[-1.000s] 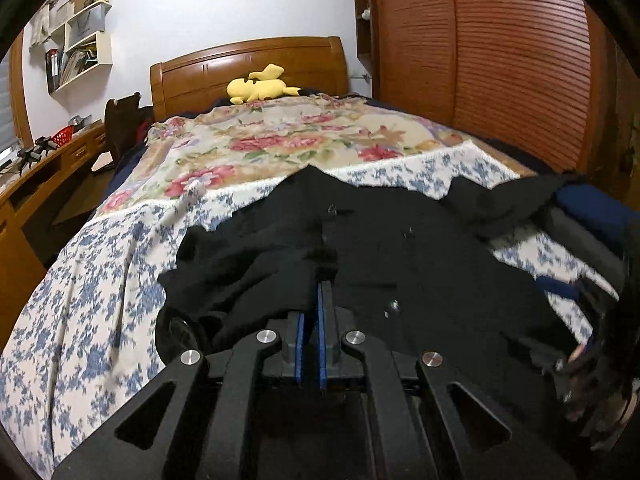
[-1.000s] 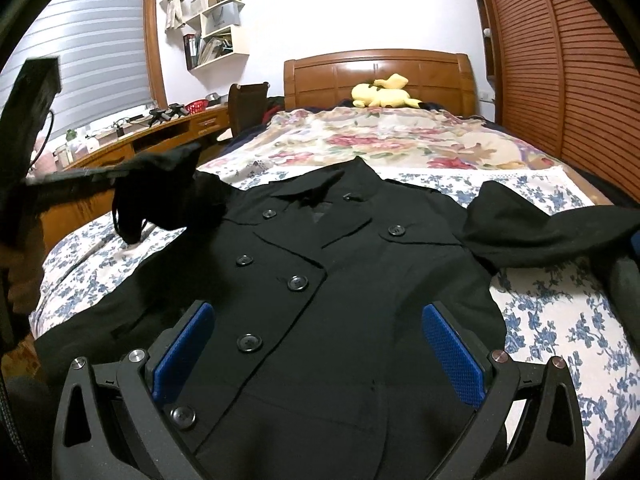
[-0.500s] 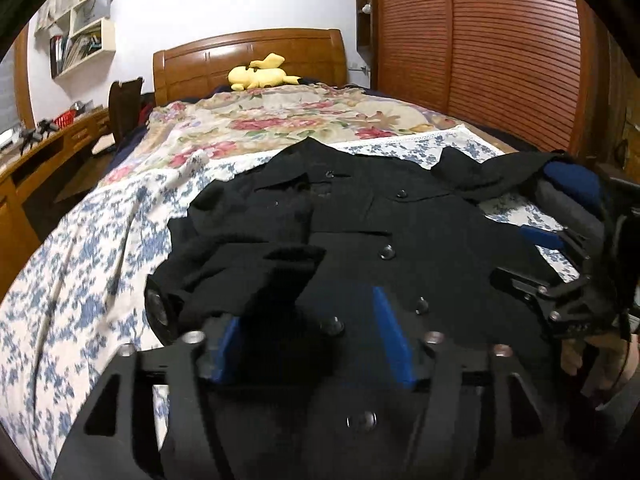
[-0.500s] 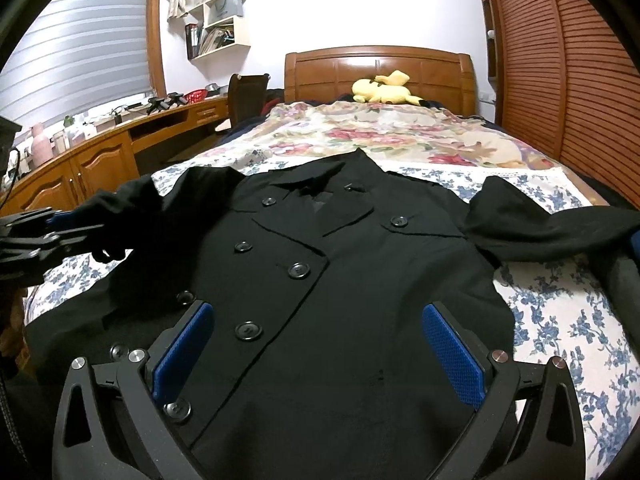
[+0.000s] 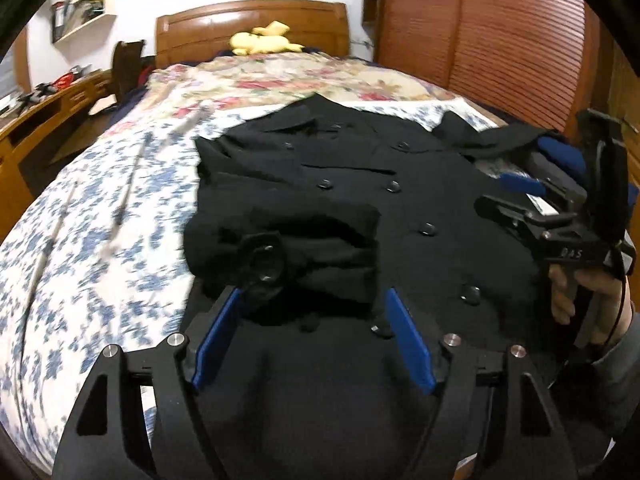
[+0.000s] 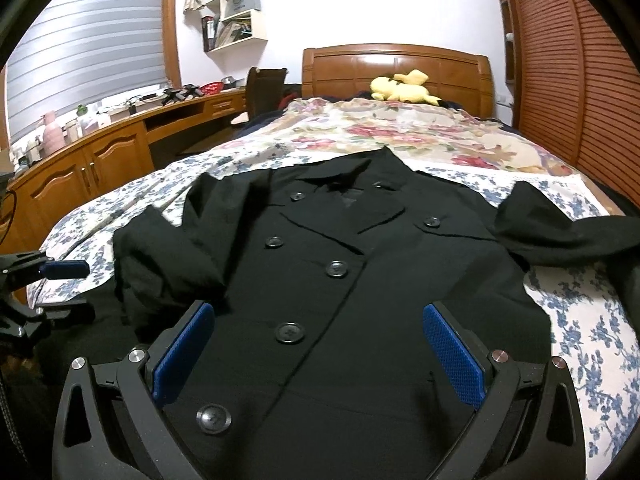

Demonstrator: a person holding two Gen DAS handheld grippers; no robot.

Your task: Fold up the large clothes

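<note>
Only left view shows a hand point(image 5: 592, 300) gripping right tongs point(image 5: 516, 196).

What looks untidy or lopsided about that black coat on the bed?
The black coat is uneven: its left sleeve lies folded over the front, while the right sleeve sprawls out across the floral bedspread.

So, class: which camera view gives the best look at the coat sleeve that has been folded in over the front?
The left wrist view. The folded sleeve lies just ahead of the left claw, its cuff end plain on the coat. The right wrist view shows only that sleeve's bunched upper part at the coat's edge.
</note>
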